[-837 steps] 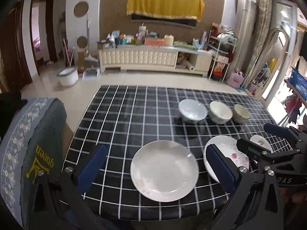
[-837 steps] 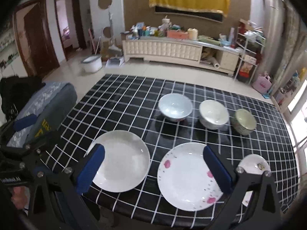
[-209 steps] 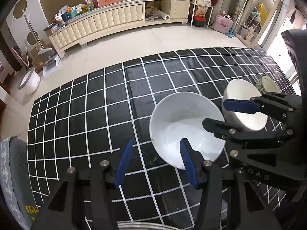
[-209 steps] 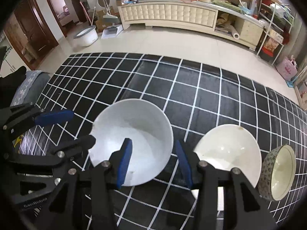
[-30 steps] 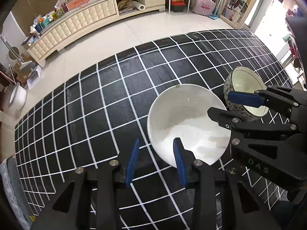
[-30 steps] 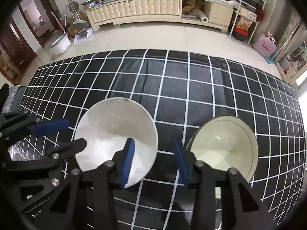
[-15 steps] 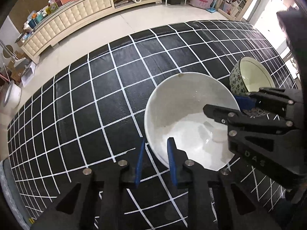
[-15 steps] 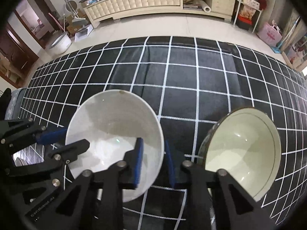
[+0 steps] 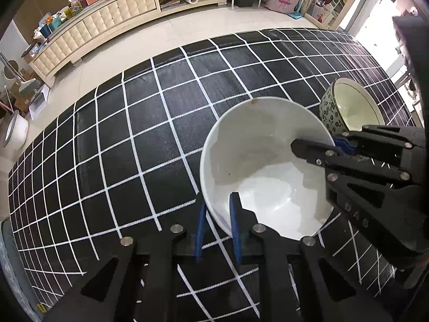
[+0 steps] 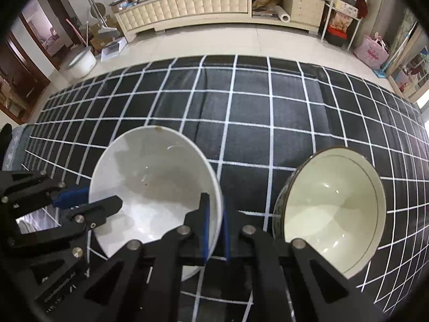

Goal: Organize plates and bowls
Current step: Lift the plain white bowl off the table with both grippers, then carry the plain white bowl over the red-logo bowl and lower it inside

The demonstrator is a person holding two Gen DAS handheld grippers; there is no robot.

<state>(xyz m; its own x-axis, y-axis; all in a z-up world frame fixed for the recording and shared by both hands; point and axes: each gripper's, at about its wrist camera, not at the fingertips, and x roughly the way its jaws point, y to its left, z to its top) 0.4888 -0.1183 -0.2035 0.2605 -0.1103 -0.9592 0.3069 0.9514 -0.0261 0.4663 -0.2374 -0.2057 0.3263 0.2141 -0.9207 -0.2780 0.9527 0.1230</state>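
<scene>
A white bowl [image 9: 262, 161] stands on the black checked tablecloth [image 9: 134, 134]. My left gripper [image 9: 218, 204] straddles its near-left rim, one blue pad inside and one outside, and the jaws are closing onto the wall. My right gripper [image 10: 215, 201] is closing the same way on the opposite rim of the white bowl [image 10: 152, 166], with the wall between its pads. Each gripper also shows in the other's view: the right gripper [image 9: 340, 143] and the left gripper [image 10: 88, 201]. A cream bowl with a dark patterned outside [image 10: 332, 201] sits just right of the white one, also seen as the patterned bowl [image 9: 351, 107].
The tablecloth [image 10: 241, 107] stretches away to the table's far edge, with tiled floor and a long cream cabinet [image 10: 187, 2] beyond. A grey chair cover [image 10: 16, 139] lies past the left edge. Something pale and shiny shows under the left gripper at the left.
Both grippers' jaws have narrowed from partly apart to tight against the white bowl's rim. The bowls look larger and nearer than a second ago.
</scene>
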